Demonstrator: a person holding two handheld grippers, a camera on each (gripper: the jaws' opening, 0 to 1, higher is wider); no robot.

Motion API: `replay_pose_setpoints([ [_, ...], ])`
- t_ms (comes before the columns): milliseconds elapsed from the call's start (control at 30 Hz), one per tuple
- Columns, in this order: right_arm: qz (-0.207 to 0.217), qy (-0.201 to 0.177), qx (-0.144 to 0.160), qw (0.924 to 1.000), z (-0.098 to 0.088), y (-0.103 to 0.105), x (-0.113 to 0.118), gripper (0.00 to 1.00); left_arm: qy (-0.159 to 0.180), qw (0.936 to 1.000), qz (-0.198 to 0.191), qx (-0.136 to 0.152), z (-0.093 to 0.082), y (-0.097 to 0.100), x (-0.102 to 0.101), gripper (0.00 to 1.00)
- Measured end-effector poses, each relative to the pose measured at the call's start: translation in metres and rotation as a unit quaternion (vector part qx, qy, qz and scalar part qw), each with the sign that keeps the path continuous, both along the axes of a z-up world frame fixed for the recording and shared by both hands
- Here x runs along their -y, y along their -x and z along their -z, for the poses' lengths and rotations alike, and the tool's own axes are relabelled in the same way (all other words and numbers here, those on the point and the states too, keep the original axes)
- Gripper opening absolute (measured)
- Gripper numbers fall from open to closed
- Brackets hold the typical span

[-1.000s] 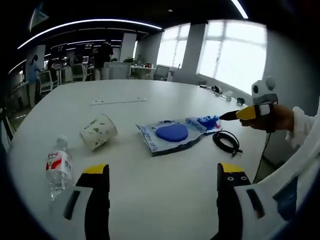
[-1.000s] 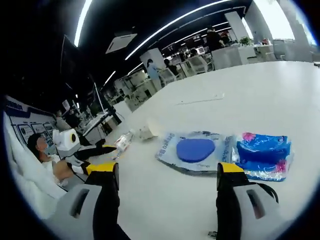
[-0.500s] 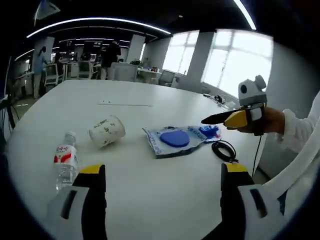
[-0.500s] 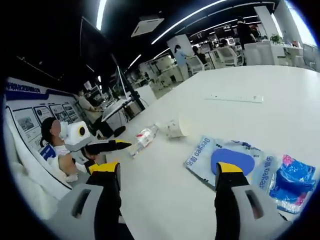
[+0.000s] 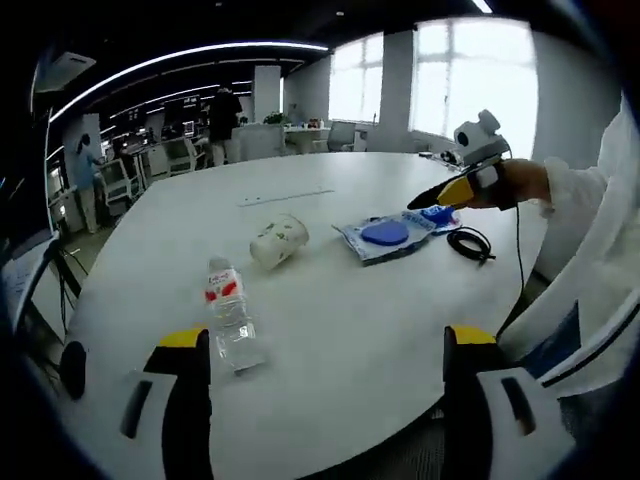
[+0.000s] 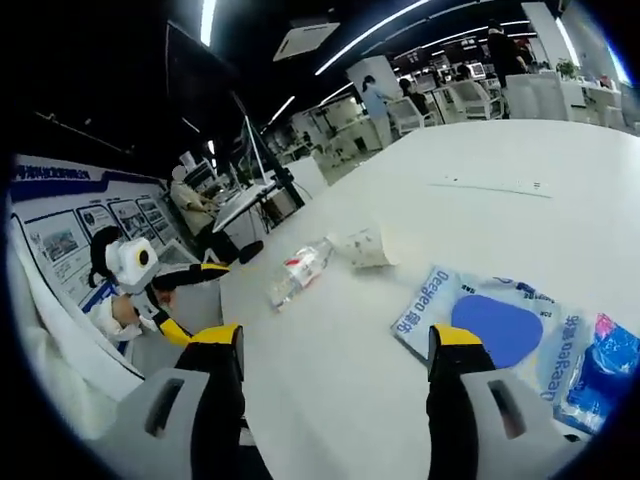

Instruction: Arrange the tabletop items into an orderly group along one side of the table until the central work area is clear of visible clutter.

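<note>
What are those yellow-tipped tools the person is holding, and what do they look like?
They are two handheld grippers. The left gripper has light grey bodies ending in black fingers with yellow tips. The right gripper looks the same; in the left gripper view it tapers to a dark point. The person wears white sleeves.

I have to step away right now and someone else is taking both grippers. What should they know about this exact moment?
Left gripper: jaws open, empty, above the near table edge.
Right gripper: jaws open, empty, near the flat packet.
On the white table: water bottle lying on its side, paper cup tipped over, flat packet with a blue oval, blue wrapped pack, black cable.
Done: nothing looks grouped yet.
Left: gather all five along one side.
</note>
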State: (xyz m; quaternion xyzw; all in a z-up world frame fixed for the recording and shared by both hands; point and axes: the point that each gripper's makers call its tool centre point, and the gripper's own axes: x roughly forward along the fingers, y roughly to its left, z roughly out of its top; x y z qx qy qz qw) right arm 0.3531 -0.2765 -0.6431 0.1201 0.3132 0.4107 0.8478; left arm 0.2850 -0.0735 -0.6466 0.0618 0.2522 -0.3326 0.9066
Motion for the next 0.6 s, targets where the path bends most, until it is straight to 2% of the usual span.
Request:
replay_pose_setpoints([
  [67,-0.001,-0.007,-0.002,1.0,-0.002,-0.003,-0.002,0.74,0.009,0.9999,-0.007,0.011,-0.005,0.005,-0.009,1.0],
  [133,-0.002,-0.012,-0.004,0.9999,-0.003,-0.007,-0.004,0.73,0.031,0.9989,-0.01,0.034,-0.015,0.008,-0.014,1.0],
  [200,-0.003,-0.016,-0.005,0.9999,-0.005,-0.01,-0.008,0.74,0.071,0.9961,0.005,0.052,-0.028,0.014,-0.009,1.0],
  [233,-0.004,-0.017,-0.006,0.9998,-0.006,-0.011,-0.009,0.74,0.084,0.994,0.007,0.07,-0.034,0.015,-0.01,1.0],
  [333,-0.005,-0.016,-0.004,0.9998,-0.008,-0.016,-0.014,0.74,0.092,0.9909,-0.017,0.097,-0.04,0.01,-0.017,1.0],
  [367,-0.006,-0.016,-0.004,0.9998,-0.008,-0.017,-0.015,0.74,0.085,0.9911,-0.026,0.099,-0.037,0.008,-0.021,1.0],
  [467,-0.019,-0.007,-0.003,0.9998,-0.01,-0.018,-0.021,0.74,0.074,0.9926,-0.05,0.082,-0.024,0.003,-0.029,1.0],
  [567,-0.034,0.01,-0.003,0.9994,-0.009,-0.02,-0.024,0.73,0.058,0.9925,-0.044,0.099,-0.024,0.001,-0.027,1.0],
  [600,-0.04,0.022,-0.004,0.9989,-0.007,-0.022,-0.024,0.73,0.048,0.9935,-0.038,0.096,-0.021,0.002,-0.027,1.0],
])
